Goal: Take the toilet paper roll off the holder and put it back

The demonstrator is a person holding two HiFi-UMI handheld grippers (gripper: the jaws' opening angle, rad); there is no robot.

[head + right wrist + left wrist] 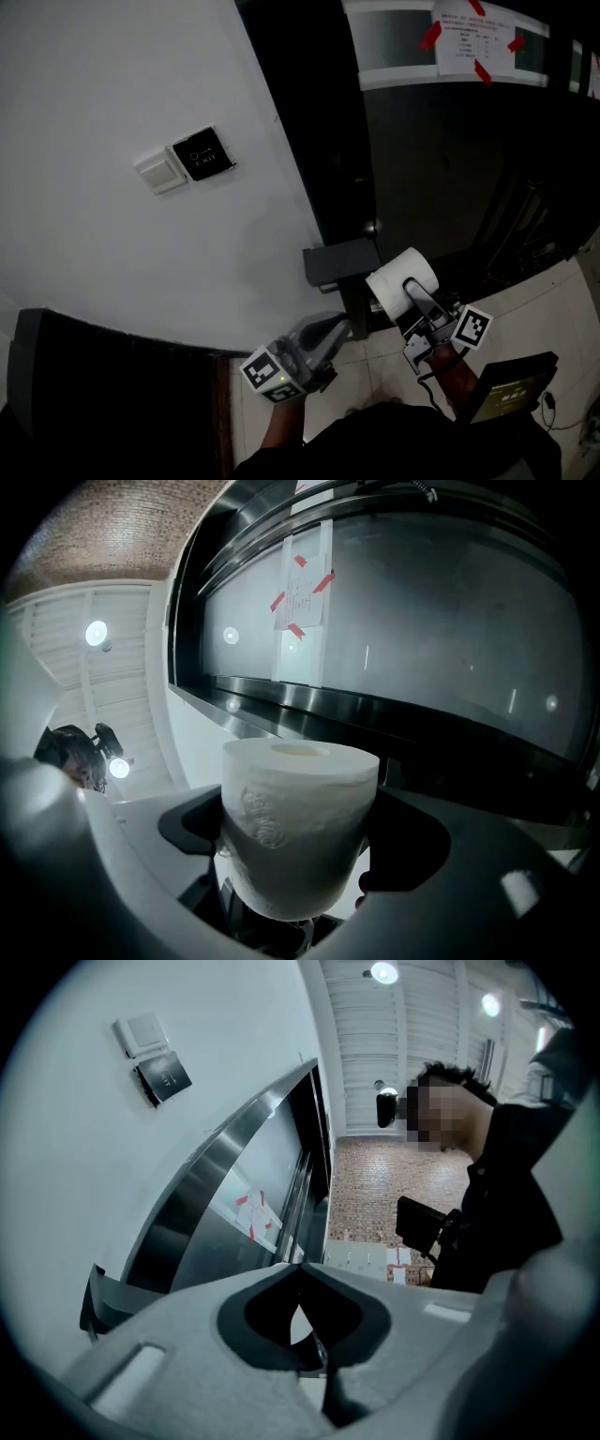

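Right gripper (417,305) is clamped on the toilet paper roll (401,279), its two jaws pressing the roll's curved sides. In the right gripper view the roll fills the gap between the pads, with its open core end turned upward in that view. In the head view the roll is just beside the right end of the dark grey holder (339,262). The holder juts out from the edge where the white wall (112,84) meets a black glossy panel (450,159). Whether the roll touches the holder cannot be told.

The left gripper (337,328) is closed, and the left gripper view shows its jaw tips meeting with nothing between them. In the head view it hangs below the holder's left end, its jaws pointing up toward the holder, well apart from the roll.

On the wall, up and to the left of the holder, a white switch (160,173) sits beside a black plate (202,154), the two touching. A paper notice (469,36) fixed with red tape is stuck near the panel's top edge. A dark flat object (511,389) lies on the tiled floor (534,314) near the right gripper.
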